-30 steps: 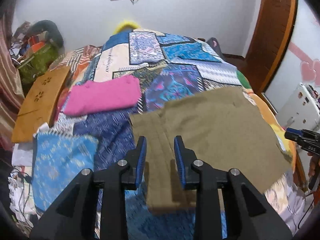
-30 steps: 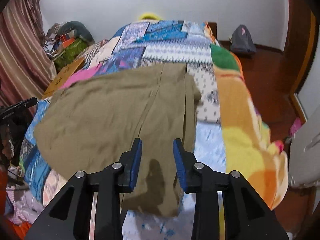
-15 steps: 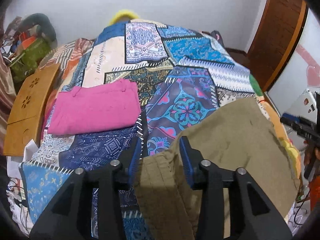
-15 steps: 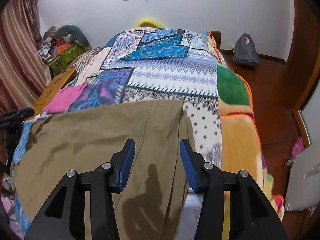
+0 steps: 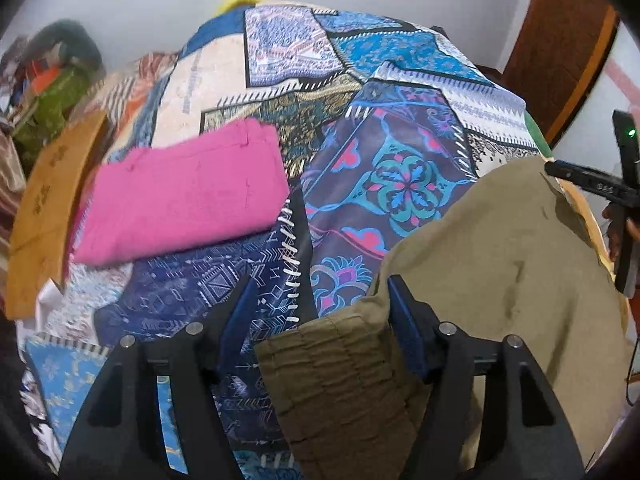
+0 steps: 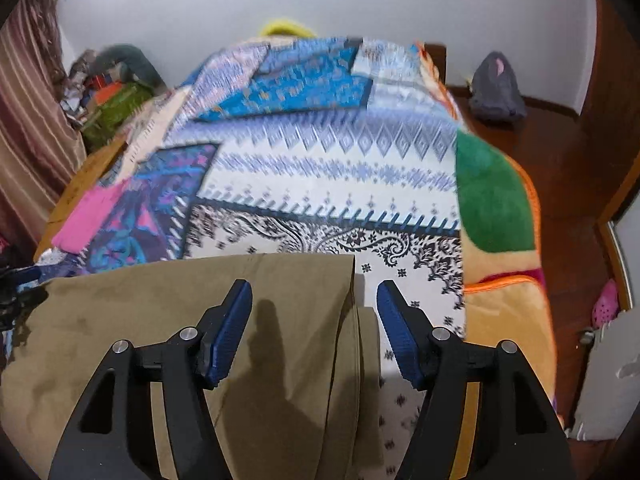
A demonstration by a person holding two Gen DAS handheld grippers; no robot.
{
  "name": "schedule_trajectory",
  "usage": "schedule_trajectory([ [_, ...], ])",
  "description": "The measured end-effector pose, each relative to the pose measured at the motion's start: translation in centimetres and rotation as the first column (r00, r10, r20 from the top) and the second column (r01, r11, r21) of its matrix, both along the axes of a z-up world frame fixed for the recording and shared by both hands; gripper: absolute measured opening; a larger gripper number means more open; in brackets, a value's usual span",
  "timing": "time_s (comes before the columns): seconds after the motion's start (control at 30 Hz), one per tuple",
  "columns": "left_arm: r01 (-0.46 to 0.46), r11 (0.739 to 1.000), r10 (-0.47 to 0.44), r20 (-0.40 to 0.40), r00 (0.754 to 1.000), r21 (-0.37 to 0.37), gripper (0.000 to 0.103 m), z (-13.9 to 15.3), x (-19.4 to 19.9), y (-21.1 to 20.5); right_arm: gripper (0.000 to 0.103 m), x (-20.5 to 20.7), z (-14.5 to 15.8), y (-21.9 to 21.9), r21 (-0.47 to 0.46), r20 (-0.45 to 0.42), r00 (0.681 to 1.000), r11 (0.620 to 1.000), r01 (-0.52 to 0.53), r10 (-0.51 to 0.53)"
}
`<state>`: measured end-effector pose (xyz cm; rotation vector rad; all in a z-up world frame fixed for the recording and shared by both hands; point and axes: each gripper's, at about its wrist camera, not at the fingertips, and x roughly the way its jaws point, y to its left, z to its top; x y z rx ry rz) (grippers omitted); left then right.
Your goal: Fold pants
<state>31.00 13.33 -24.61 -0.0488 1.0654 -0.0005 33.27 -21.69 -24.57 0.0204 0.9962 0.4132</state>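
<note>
A bed [image 5: 400, 64] fills both views, covered by a patchwork quilt [image 6: 320, 152] of printed panels, blue, white and purple, with a plush green and orange blanket [image 6: 492, 200] along its right side; the flat, broad surface serves as the folding table. On the near part lie the pants [image 6: 120, 320], olive, matte woven cloth, spread flat with a straight far edge and a doubled layer at the right end; in the left view the ribbed, gathered waistband [image 5: 340, 364] sits nearest the camera, so each hand seems to have one end, probably to lift both together for a fold. A folded pink garment [image 5: 180, 204], soft and slightly fuzzy, rests further up the bed, well apart from the pants; it looks finished and set aside. A tan wooden board [image 5: 44, 208] leans at the left edge.

The left claw [image 5: 318, 320] has just been opening; its blue ridged pads stand wide, the waistband between them but not pinched. The right claw [image 6: 314, 324] has also been opening; it hangs over the doubled right end, pads clear of the cloth.
</note>
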Motion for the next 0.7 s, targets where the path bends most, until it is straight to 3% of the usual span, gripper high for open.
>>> schedule_trajectory([
  [0.07,-0.013,1.000,0.013,-0.001,1.000,-0.015,0.066,-0.3,0.0,0.3,0.026,0.7,-1.2,0.3,-0.015,-0.046,0.999,1.000,-0.014,0.013],
  [0.17,-0.018,1.000,0.018,-0.004,1.000,-0.018,0.068,-0.6,0.0,0.4,0.011,0.5,-1.8,0.2,0.004,-0.046,0.999,1.000,-0.016,0.016],
  [0.3,-0.033,0.999,0.033,-0.003,0.999,-0.017,0.072,-0.9,-0.1,0.5,0.006,-0.3,-1.0,-0.1,-0.007,0.020,1.000,1.000,0.002,-0.002],
  [0.4,-0.038,0.999,0.038,0.002,0.999,0.007,0.076,-0.9,0.0,0.4,0.005,-0.5,-0.3,0.9,-0.122,0.109,0.994,0.992,0.018,-0.004],
  [0.5,-0.022,0.997,0.022,0.007,1.000,0.069,0.078,-0.9,0.3,0.2,0.005,-0.4,0.0,1.9,-0.201,0.133,0.991,0.979,0.007,0.020],
  [0.57,-0.028,0.997,0.028,0.002,1.000,0.066,0.078,-0.7,0.4,0.4,0.006,-0.2,0.1,1.8,-0.205,0.118,0.993,0.979,0.011,0.014],
  [0.63,-0.036,0.998,0.035,0.003,0.999,0.048,0.078,-0.2,0.3,0.8,0.012,-0.3,0.3,1.3,-0.199,0.071,0.997,0.980,0.027,-0.013],
  [0.7,-0.034,0.999,0.034,0.016,0.999,0.029,0.078,0.8,0.0,1.1,0.034,-1.1,1.2,0.7,-0.183,0.054,0.998,0.983,0.030,-0.020],
])
